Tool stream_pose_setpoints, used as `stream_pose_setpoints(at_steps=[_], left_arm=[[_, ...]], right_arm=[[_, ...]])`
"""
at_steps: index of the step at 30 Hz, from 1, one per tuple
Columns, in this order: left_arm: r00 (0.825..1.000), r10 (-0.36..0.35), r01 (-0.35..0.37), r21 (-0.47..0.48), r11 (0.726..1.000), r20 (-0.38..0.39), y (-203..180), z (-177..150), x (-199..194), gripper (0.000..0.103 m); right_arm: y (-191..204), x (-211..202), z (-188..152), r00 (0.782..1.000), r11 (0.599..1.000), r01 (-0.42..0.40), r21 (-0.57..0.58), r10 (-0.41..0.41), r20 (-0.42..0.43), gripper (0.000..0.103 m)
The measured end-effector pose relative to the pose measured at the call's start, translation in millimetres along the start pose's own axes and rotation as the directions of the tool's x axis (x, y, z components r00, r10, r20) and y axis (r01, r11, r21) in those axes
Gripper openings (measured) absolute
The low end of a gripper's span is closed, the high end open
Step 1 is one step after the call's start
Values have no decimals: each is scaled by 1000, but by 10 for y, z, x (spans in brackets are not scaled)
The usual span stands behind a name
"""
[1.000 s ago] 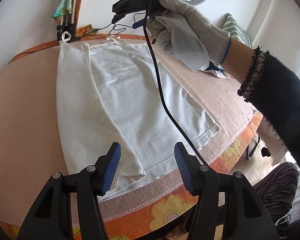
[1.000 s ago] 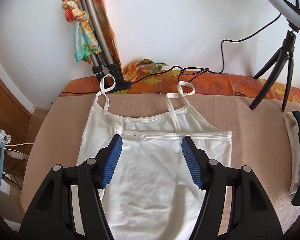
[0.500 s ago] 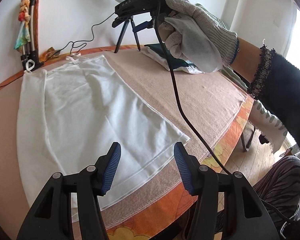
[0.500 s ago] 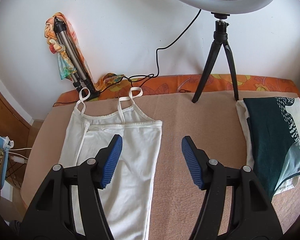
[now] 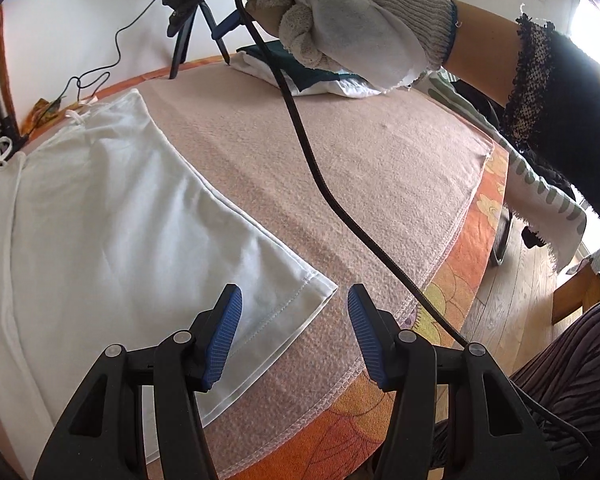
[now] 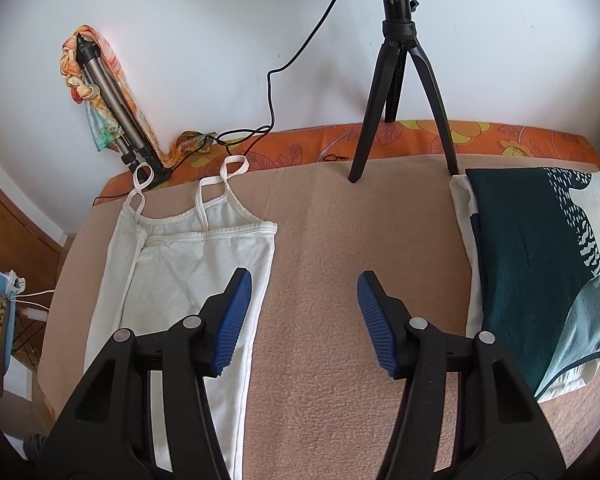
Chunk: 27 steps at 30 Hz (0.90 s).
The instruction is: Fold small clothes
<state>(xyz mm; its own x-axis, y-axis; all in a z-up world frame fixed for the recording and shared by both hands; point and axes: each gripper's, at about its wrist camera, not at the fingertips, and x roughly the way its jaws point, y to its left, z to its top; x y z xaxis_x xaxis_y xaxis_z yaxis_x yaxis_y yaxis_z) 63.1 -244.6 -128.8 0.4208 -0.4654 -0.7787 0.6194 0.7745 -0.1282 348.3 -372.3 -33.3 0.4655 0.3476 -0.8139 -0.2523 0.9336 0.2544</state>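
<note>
A white strappy top (image 5: 100, 216) lies flat on the beige blanket (image 5: 380, 152), one side folded inward. It also shows in the right wrist view (image 6: 180, 264), straps toward the wall. My left gripper (image 5: 294, 336) is open and empty just above the top's near hem corner (image 5: 324, 284). My right gripper (image 6: 304, 320) is open and empty above bare blanket (image 6: 340, 220), just right of the top's edge. The gloved hand holding the right gripper (image 5: 340, 24) shows in the left wrist view.
A folded stack of clothes, dark green on top (image 6: 540, 264), lies at the right. A black ring-light tripod (image 6: 400, 92) stands at the back by the wall. A black cable (image 5: 320, 184) hangs across the blanket. The table's orange edge (image 5: 460, 280) is near.
Both grippers have swung to the right. The left one has gone from over the folded hem to the top's right hem corner. The right one has gone from over the top to bare blanket.
</note>
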Motion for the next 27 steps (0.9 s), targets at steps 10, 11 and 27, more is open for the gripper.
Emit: stream_pose_setpoints(at_steps=[10,11,27], left_arm=[[1000,23,-23,17,1000,8,-68,45,112,26],[1000,18,-18,6,1000,10,-47,44,109,17],[990,-31,68,-275,959,135,266,-63,-161,7]], right_arm=[[57,546,44,997,999,-41,-12,40,-63,52],[72,606,46,996,999,-47,-14,46,-71,51],[299,1217,130,990,998,-60,-25,56,-127,33]])
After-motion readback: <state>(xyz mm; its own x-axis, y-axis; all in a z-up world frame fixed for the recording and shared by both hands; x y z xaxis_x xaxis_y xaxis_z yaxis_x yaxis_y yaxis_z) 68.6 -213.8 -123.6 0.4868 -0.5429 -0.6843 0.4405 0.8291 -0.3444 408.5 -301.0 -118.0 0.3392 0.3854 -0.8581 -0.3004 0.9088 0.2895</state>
